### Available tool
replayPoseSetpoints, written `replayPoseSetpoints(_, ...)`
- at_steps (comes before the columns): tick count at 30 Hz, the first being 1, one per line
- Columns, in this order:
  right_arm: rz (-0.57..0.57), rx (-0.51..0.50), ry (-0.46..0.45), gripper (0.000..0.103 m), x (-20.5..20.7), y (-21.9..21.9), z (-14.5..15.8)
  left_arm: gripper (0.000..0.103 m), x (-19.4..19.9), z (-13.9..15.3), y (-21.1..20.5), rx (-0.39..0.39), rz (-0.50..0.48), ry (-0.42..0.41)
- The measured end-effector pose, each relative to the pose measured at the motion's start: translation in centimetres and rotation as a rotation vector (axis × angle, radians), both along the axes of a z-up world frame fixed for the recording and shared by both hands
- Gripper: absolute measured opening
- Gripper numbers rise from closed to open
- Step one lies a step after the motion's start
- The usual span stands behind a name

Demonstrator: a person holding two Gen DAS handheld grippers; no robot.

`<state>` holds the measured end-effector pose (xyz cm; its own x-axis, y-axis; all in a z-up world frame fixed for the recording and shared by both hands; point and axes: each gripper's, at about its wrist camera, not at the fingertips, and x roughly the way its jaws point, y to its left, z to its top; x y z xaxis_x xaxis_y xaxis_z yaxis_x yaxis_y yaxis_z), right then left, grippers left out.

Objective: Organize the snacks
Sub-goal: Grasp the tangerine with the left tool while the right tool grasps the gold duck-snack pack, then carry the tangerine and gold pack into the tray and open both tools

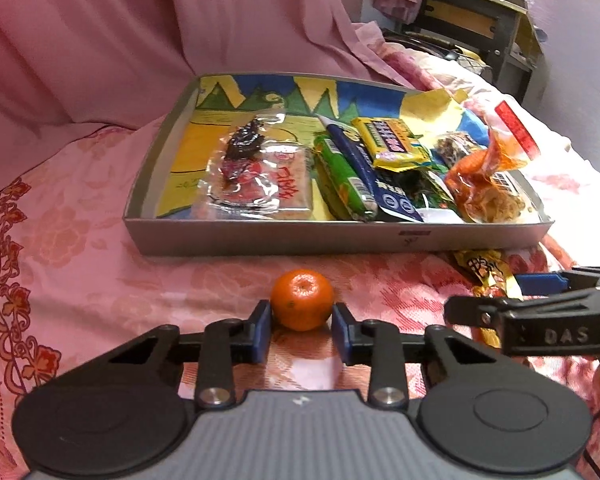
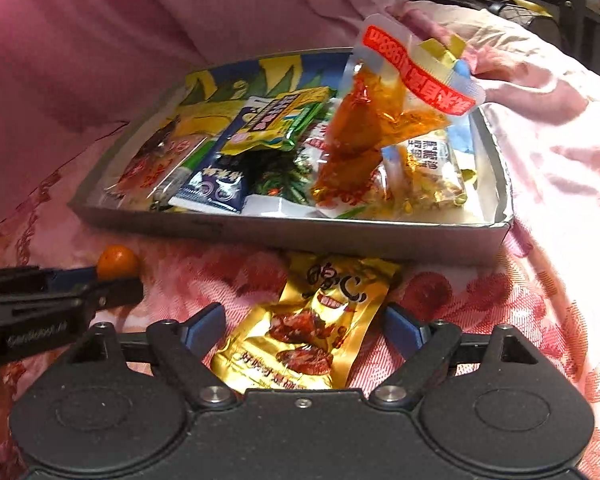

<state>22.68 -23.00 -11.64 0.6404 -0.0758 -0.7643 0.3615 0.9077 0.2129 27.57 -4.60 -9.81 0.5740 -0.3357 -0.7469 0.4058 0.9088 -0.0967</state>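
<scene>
Seemingly untouched, the tangerine [image 1: 302, 299] sits between the left gripper's [image 1: 301, 330] parted jaws.

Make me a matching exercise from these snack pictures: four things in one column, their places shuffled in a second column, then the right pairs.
Things:
1. mandarin
2. gold packet
3. orange bag
4. green packet

Places:
A. inside the box, lying flat in the middle
B. on the bedspread, between the fingers of the left hand-held gripper
C. inside the box, standing tall at its right end
D. on the bedspread, between the open fingers of the right hand-held gripper

Pairs: 1-B, 2-D, 3-C, 4-A
</scene>
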Motion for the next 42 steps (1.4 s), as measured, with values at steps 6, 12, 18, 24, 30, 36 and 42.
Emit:
replayPoseSetpoints(6, -0.005, -0.034, -0.001, 0.071, 0.1, 0.5, 0.0, 0.035, -0.3, 0.0, -0.3, 0.003, -0.012, -0.006)
replayPoseSetpoints(12, -0.019, -0.028, 0.028, 0.059, -0.1, 0.7, 0.3, 0.035, -0.6, 0.1, -0.5, -0.003, -0.024, -0.006)
replayPoseSetpoints(18, 0.023, -0.067, 0.067, 0.051, -0.9, 2.1, 0.9, 0.034, -1.6, 0.2, -1.1, -0.022, -0.035, 0.018)
replayPoseSetpoints(24, 0.039, -0.104, 0.068, 0.049, -1.9, 2.8, 1.3, 0.034, -3.0, 0.5, -2.1, -0.022, -0.067, 0.022)
replayPoseSetpoints(30, 0.07, -0.235, 0.048, 0.049, -2.5, 4.0, 2.1, 0.034, -3.4, 1.5, -1.7, -0.039, -0.037, -0.008)
replayPoseSetpoints(36, 0.101, -0.314, -0.029, 0.049, -2.8, 5.0, 3.5, 0.034, -3.3, 3.0, -1.4, -0.032, 0.029, -0.085)
replayPoseSetpoints(42, 0.111, -0.436, -0.181, 0.049, -1.7, 5.4, 5.0, 0.034, -1.9, 4.2, -0.9, -0.032, 0.093, -0.173)
